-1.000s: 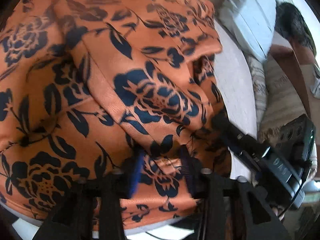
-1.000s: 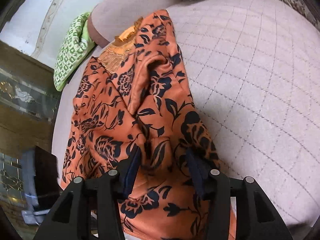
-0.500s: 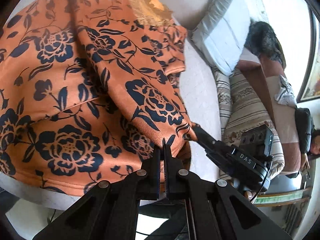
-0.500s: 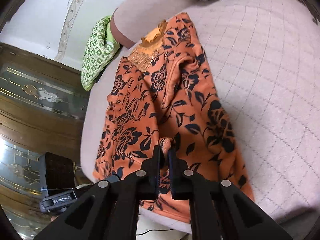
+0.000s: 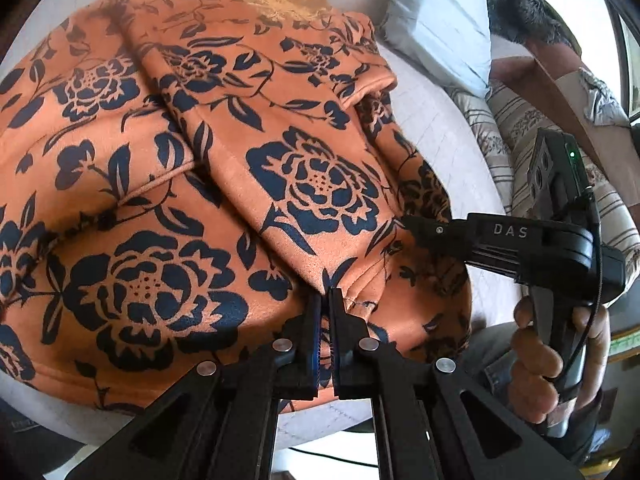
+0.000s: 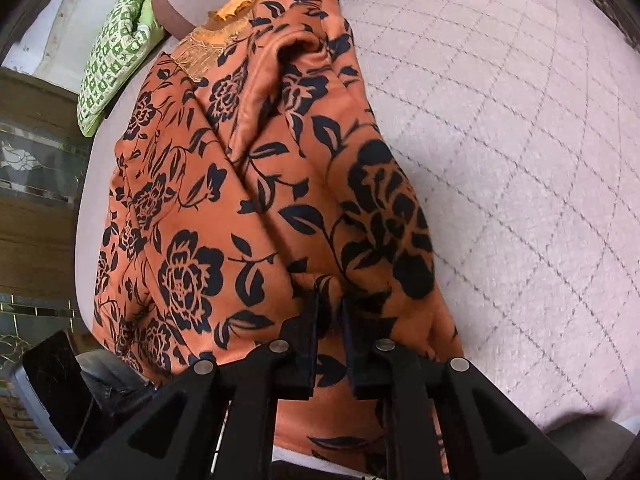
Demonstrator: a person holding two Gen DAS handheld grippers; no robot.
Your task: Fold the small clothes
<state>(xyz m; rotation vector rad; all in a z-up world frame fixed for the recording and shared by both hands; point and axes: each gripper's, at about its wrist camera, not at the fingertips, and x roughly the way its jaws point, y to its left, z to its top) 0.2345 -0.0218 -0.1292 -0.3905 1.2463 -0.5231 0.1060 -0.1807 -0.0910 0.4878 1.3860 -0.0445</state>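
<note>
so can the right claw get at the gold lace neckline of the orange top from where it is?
Probably yes, once free. The right claw is opening around a pinch of the orange top at its near hem; the gold lace neckline lies exposed at the far end, with nothing covering it.

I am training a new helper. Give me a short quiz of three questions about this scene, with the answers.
1. True or false: the left gripper is shut on the garment.
2. What lies near the garment's collar? A) green cushion B) red towel C) blue box
3. What colour are the garment's flowers?
Key: 1 true; 2 A; 3 dark blue.
</note>
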